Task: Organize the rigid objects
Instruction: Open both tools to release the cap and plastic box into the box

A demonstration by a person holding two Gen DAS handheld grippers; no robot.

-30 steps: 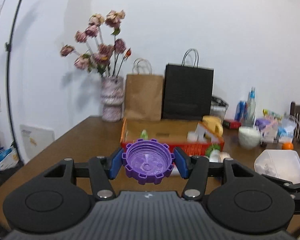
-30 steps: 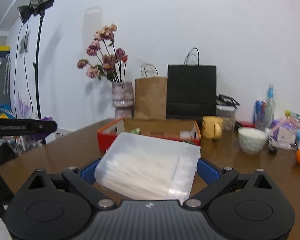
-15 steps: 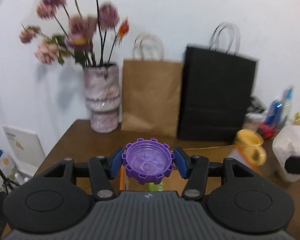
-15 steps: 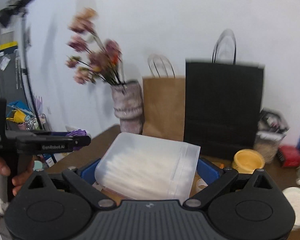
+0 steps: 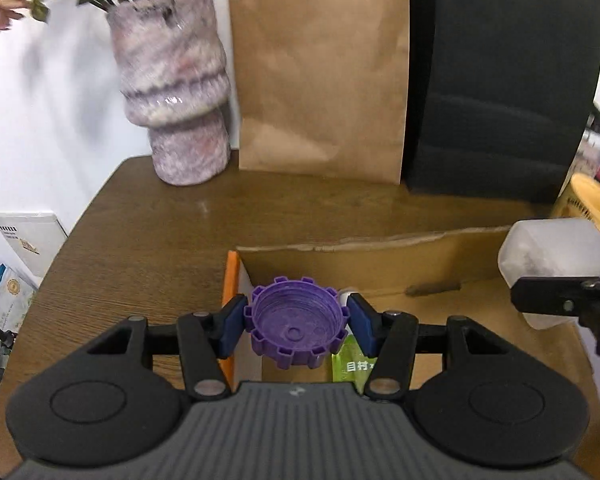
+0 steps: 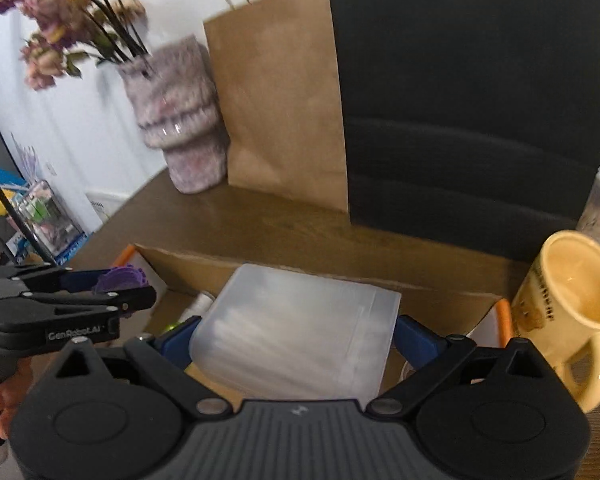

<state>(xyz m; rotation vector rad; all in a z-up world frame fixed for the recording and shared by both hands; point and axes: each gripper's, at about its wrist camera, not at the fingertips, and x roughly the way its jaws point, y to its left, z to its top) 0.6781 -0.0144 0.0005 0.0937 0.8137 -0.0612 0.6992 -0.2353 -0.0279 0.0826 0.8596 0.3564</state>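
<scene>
My left gripper [image 5: 297,323] is shut on a purple notched cap [image 5: 296,326] and holds it over the left end of an open cardboard box with an orange rim [image 5: 380,272]. My right gripper [image 6: 296,334] is shut on a translucent white plastic box [image 6: 296,332] and holds it over the same cardboard box [image 6: 432,296]. The plastic box also shows at the right in the left wrist view [image 5: 552,256]. The left gripper and purple cap show at the left in the right wrist view [image 6: 120,278]. A green packet [image 5: 350,364] lies inside the cardboard box.
A marbled vase with flowers [image 5: 172,92], a brown paper bag [image 5: 320,72] and a black paper bag [image 5: 500,88] stand at the back of the wooden table [image 5: 140,232]. A yellow mug [image 6: 568,312] stands right of the box.
Both grippers have moved forward and tilted down, from well back of the table to directly over the cardboard box. Each keeps its hold on its object.
</scene>
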